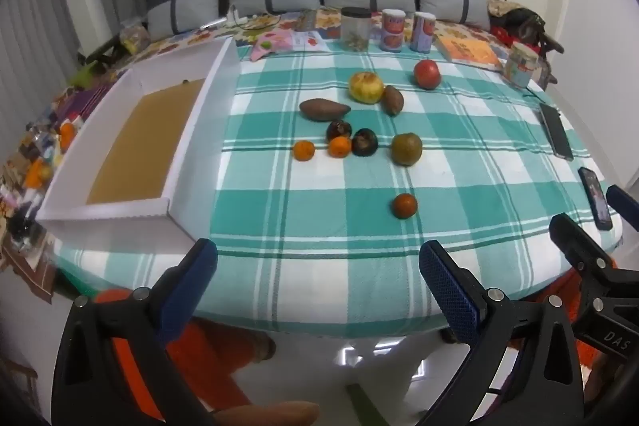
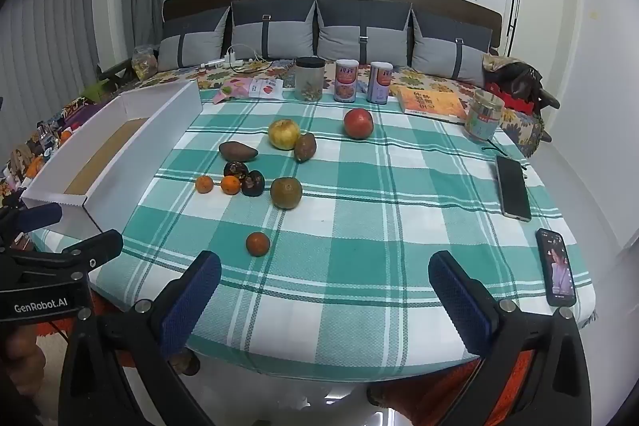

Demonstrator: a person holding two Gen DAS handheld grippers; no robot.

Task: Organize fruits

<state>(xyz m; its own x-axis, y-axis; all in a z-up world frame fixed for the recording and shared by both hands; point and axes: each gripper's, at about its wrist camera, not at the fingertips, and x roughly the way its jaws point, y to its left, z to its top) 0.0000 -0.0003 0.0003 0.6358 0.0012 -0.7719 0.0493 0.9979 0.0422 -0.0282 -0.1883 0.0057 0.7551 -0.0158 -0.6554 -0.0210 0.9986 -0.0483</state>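
Several fruits lie on the green checked tablecloth (image 1: 319, 210): a yellow apple (image 1: 366, 87), a red apple (image 1: 427, 74), two brown sweet potatoes (image 1: 324, 109), two small oranges (image 1: 303, 150), two dark mangosteens (image 1: 363, 141), a green-brown fruit (image 1: 406, 148) and a lone reddish orange (image 1: 404, 205) nearest me. A white box (image 1: 131, 214) with a brown floor stands at the table's left. My left gripper (image 1: 319, 266) hangs open over the near edge, holding nothing. My right gripper (image 2: 325, 282) is open too, just short of the lone orange (image 2: 257, 243).
Jars and cans (image 2: 345, 80), a book (image 2: 433, 103) and a plastic jar (image 2: 483, 115) line the far edge. Two phones (image 2: 513, 192) lie at the right side. A sofa with grey cushions (image 2: 359, 30) stands behind. Orange-clad legs show under the table.
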